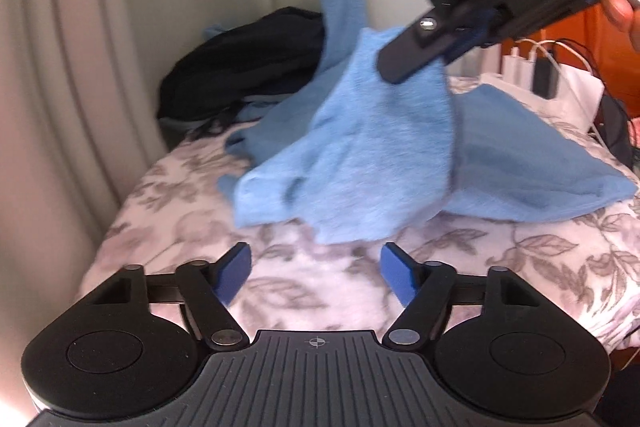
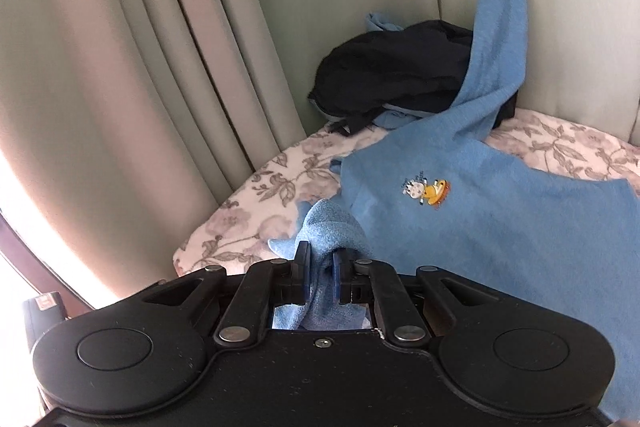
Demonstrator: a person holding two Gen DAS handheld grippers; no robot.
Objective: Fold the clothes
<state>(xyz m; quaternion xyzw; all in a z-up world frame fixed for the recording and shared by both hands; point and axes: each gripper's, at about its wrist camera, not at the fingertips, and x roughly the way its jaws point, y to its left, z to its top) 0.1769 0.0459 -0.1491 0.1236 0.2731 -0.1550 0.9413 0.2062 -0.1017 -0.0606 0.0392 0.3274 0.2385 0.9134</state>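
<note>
Gripping a bunched fold of the blue sweater (image 2: 500, 227), the right gripper (image 2: 320, 267) has its jaws clenched on the cloth, which hides its blue pads almost wholly; the sweater lies on the floral bedspread (image 2: 248, 195), one sleeve rising against the curtain (image 2: 120, 67); behind the sweater a dark garment (image 2: 392, 79) sits half covered; the left gripper (image 1: 316, 275) hangs just before the sweater's blurred hem, jaws released and empty; beyond the sweater, chargers and cables (image 1: 532, 63) are hard to make out.

Fuzzy light-blue top (image 2: 500, 227) with small cartoon emblem, partly lifted, sleeve draped upward, on floral bedspread
</note>
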